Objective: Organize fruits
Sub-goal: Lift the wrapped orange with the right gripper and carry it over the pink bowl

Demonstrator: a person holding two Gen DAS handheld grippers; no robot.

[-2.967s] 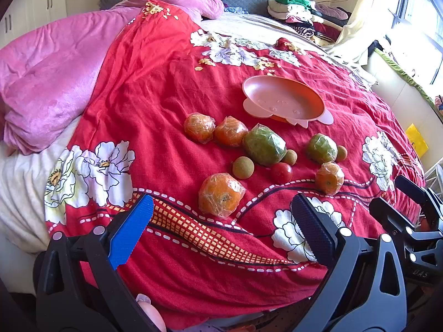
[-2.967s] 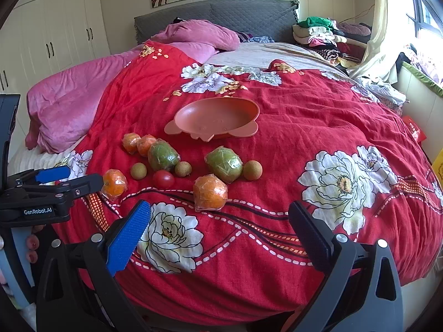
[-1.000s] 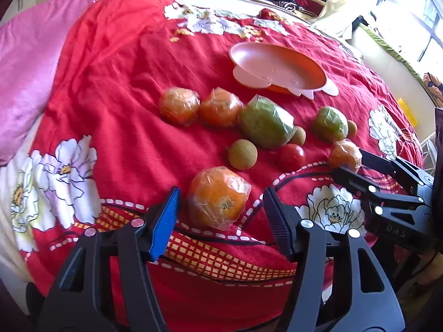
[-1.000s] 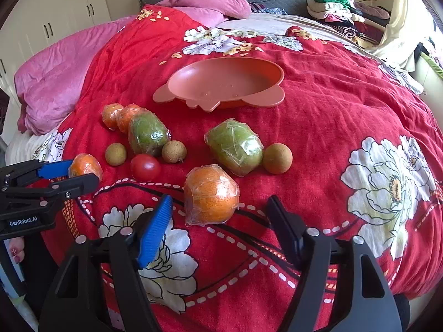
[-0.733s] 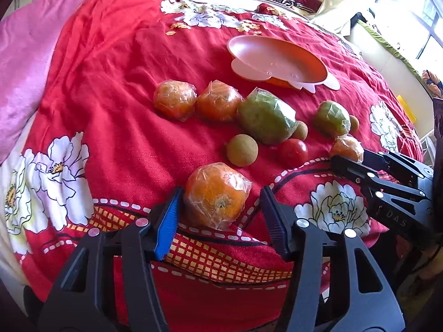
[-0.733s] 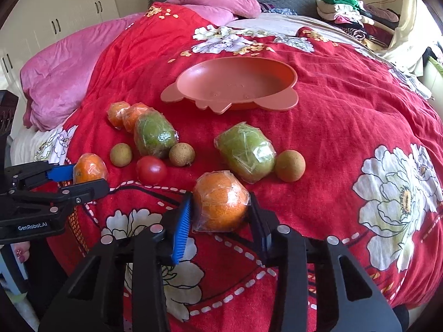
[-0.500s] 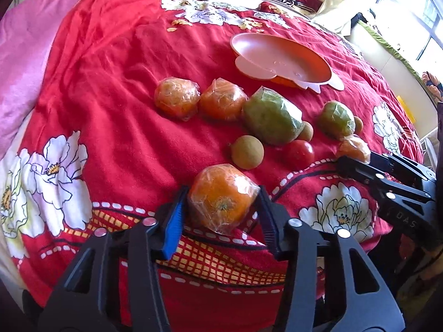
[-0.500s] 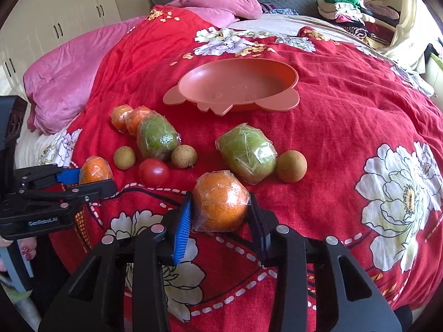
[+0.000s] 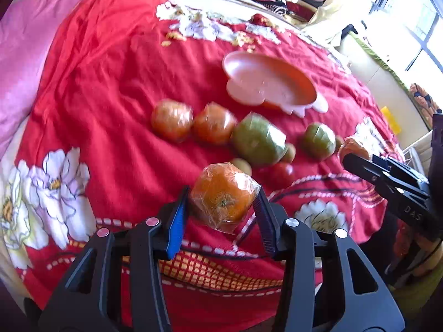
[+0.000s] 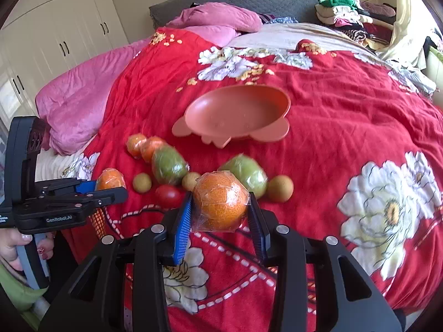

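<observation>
Left gripper: clenched on a plastic-wrapped orange, which sits between its blue pad and black pad
Right gripper: clenched on a second wrapped orange, gripped on both sides
Ahead of left gripper: small brown fruit just behind its orange, red tomato ahead to the right
Further ahead: two wrapped oranges side by side, then a wrapped green fruit and another green fruit to the right
Pink dish: beyond the fruits, on the red floral bedspread, holding no fruit
Ahead of right gripper: round brown fruit to the right
Far left: pink quilt
</observation>
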